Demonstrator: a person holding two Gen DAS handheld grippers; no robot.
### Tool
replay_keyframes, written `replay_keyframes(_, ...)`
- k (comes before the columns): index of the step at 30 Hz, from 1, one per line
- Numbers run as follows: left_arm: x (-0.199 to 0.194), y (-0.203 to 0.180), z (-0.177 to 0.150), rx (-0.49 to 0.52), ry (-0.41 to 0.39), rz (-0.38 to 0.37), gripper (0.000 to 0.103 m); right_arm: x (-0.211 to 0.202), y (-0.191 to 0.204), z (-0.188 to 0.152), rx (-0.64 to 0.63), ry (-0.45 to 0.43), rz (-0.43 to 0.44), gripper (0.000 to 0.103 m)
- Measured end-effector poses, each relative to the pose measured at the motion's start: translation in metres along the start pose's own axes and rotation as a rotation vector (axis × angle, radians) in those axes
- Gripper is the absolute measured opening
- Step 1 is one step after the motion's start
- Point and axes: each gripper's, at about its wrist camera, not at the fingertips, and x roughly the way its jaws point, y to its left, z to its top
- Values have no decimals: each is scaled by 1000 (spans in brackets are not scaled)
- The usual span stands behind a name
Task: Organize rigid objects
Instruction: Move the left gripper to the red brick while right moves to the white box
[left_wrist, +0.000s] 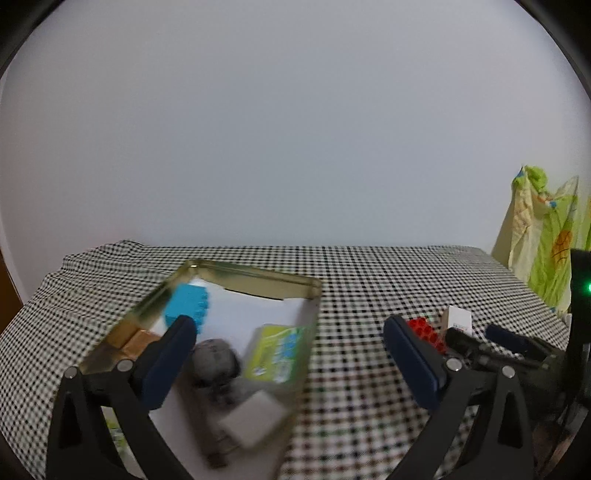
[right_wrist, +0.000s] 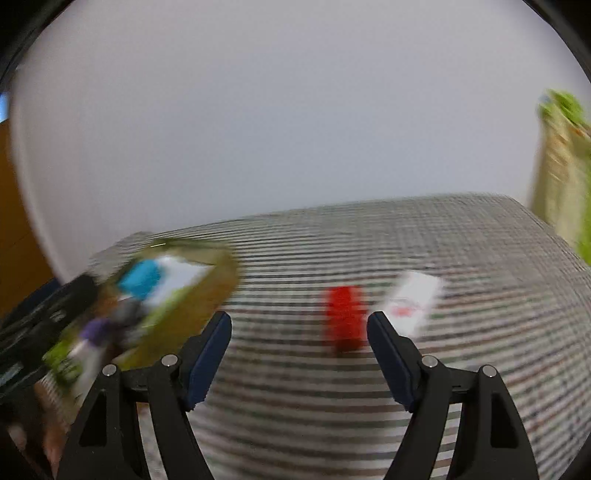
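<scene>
Both tools gape empty above the checked counter (left_wrist: 351, 280): the left tool (left_wrist: 288, 343) over the gold tin (left_wrist: 258, 275) at 9 o'clock, which holds a blue block (left_wrist: 188, 304). The right tool (right_wrist: 299, 332) faces a red block (right_wrist: 345, 315) lying on the cloth at 12 o'clock, a white box (right_wrist: 412, 301) just beside it at 1.

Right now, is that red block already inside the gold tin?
No, the red block lies on the checked cloth, well apart from the gold tin, beside a white box.

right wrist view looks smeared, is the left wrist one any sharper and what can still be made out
Right wrist view: heavy motion blur, the checked cloth smeared into stripes, the red block just a patch. Left wrist view: sharper, cloth checks crisp far back, the gold tin and its contents soft near the lens. Both bend at the fisheye edges.
</scene>
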Motion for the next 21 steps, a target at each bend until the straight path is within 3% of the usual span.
replay_keyframes(6, 40, -30, 5, -22, 102, 7, 103, 29, -62, 23, 136, 105, -143, 78)
replay_keyframes(16, 62, -48, -3, -3, 173, -5, 103, 80, -68, 25, 118, 255, -203, 78)
replay_keyframes(21, 74, -61, -6, 22, 210, -20, 103, 71, -76, 22, 75, 243, -231, 77)
